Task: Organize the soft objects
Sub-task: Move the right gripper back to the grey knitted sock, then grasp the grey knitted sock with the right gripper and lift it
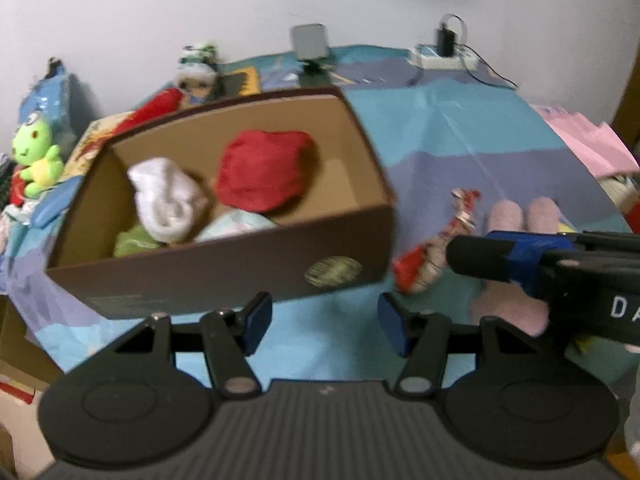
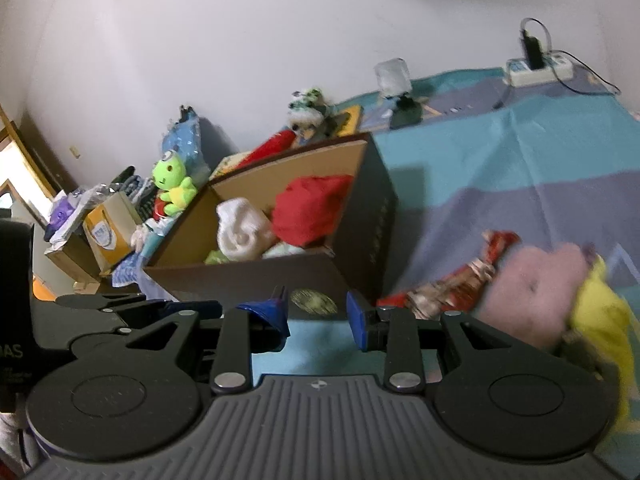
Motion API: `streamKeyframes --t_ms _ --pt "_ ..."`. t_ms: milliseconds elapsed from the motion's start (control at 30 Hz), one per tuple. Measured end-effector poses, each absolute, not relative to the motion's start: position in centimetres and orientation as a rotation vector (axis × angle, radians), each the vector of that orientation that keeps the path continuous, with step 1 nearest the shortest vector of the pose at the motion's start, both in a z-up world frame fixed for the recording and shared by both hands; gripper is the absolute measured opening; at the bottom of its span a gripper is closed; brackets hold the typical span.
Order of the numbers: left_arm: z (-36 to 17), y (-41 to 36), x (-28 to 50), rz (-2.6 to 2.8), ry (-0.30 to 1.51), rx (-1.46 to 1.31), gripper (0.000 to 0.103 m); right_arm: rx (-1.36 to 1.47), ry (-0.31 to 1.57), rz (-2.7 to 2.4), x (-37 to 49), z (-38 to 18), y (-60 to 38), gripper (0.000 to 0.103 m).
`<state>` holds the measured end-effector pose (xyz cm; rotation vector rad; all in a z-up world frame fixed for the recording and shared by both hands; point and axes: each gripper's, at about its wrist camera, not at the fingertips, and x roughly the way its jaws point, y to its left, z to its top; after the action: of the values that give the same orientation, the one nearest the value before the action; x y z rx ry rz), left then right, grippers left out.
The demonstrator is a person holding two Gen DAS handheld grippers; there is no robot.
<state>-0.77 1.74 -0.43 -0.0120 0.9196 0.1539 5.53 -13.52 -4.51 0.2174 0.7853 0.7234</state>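
Note:
A brown cardboard box (image 1: 224,272) stands on the blue-and-purple cloth; it also shows in the right wrist view (image 2: 256,280). Inside lie a red soft bundle (image 1: 264,172), a white rolled sock (image 1: 166,200), a green piece (image 1: 134,240) and a pale blue piece (image 1: 236,224). To the box's right lie a red-and-white plush (image 1: 432,256), a pink plush (image 2: 532,288) and a yellow soft item (image 2: 604,312). My left gripper (image 1: 324,322) is open and empty before the box. My right gripper (image 2: 318,318) is open and empty; it shows in the left wrist view (image 1: 480,260) over the pink plush.
A green frog plush (image 1: 34,156) and clutter sit left of the box. A doll (image 1: 196,72), a small lamp (image 1: 310,44) and a power strip with charger (image 1: 444,56) stand along the far wall. Pink cloth (image 1: 588,140) lies at the right edge.

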Motion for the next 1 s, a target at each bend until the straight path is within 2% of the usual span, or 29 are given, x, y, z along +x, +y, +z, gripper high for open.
streamKeyframes --t_ms 433,600,1000 --pt "-3.4 -5.0 -0.4 -0.114 1.002 0.009 0.06 0.186 0.797 0.577 2.9 -5.7 -21.2 0.015" --pt "-3.1 -7.2 -0.1 -0.244 0.968 0.016 0.06 0.156 0.764 0.509 2.5 -5.7 -23.9 0.016" --pt "-3.7 -12.4 2.1 -0.506 0.872 -0.025 0.06 0.371 0.897 0.386 5.7 -9.3 -28.4 0.016"
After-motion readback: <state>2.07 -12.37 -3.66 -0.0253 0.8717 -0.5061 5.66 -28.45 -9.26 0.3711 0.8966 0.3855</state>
